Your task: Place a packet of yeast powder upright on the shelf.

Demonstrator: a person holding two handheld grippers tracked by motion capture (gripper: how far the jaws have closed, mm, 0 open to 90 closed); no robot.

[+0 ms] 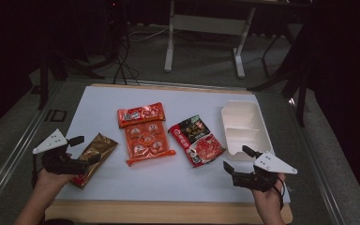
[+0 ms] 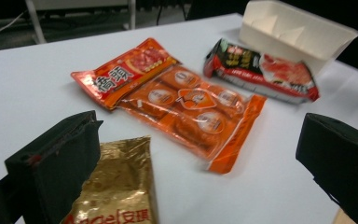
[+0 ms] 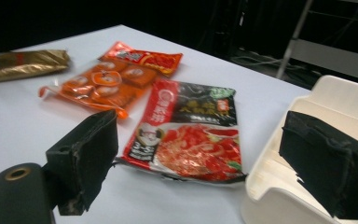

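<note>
The gold foil packet [image 1: 93, 158] lies flat at the near left of the white counter [image 1: 98, 103], its long side slanted toward the middle. The left hand-held gripper [image 1: 85, 151] hovers just over the packet's upper end with both jaws spread wide; in the left gripper view the packet [image 2: 119, 186] sits low between them, beside the left jaw, and neither pad presses on it. This placement suits a pickup from above, so the packet is judged the next item to be grasped.

To its right lie the clear orange multi-pack [image 1: 147, 142], its far end touching the flat orange sachet [image 1: 140, 114], and then the red-and-black sauce pouch [image 1: 197, 139], all flat and face up. The pouch's far-right edge is next to the white divided tray [image 1: 243, 127], which stands open at the right as the probable receptacle.

The right hand-held gripper [image 1: 236, 158] is held at the tray's near corner, jaws fully apart and empty; in the right gripper view one jaw overlaps the tray rim [image 3: 307, 100].

The packet's near end is cut off by the frame edge in the left gripper view. Printed text on all packs is too blurred to read. Whether the multi-pack overlaps the sachet or only abuts it cannot be determined.
</note>
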